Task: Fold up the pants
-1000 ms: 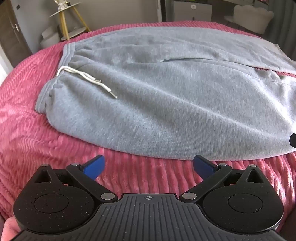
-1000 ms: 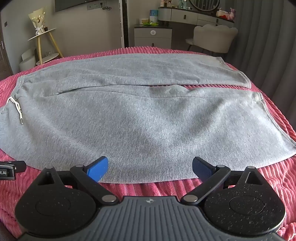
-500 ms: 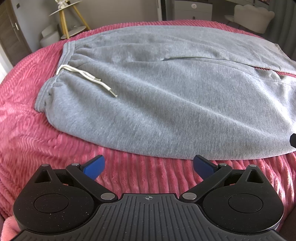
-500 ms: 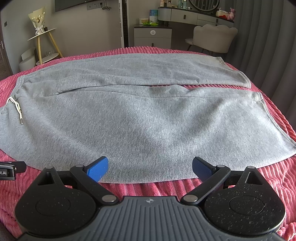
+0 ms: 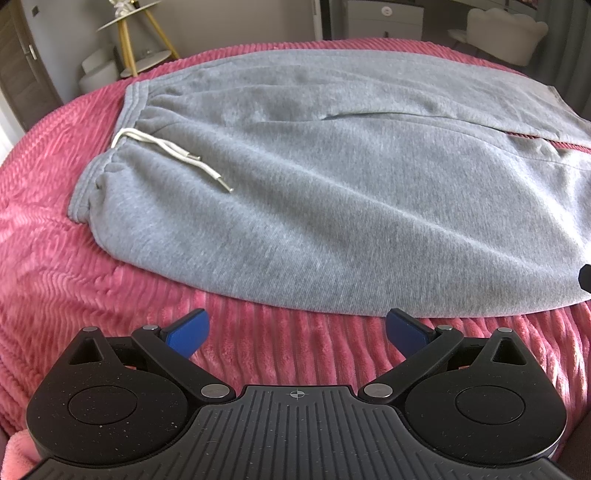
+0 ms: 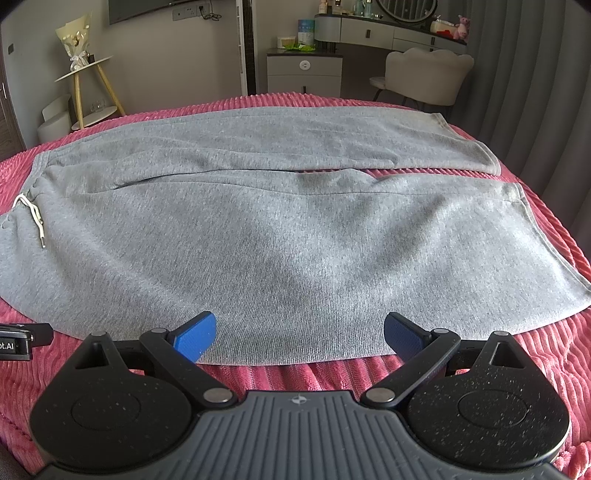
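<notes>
Pink ribbed blanket [image 6: 535,354] across lower frame. Upper left: side table [image 6: 84,70] bearing a bouquet [image 6: 74,40]. Upper right: chair [image 6: 424,74], vanity [image 6: 373,27], grey curtain [image 6: 535,74].

grey walls, a gold-legged side table [image 6: 85,70], a pale chair [image 6: 424,74], grey curtains [image 6: 535,92].

A bed covered with a pink ribbed blanket [image 6: 546,354] carries a pair of grey pants [image 6: 258,236], spread flat across it. The waistband lies toward the left, the two legs stretch to the right, side by side, with a thin strip of blanket showing between them. A white drawstring [image 5: 173,155] rests on the fabric near the waistband.
</notes>
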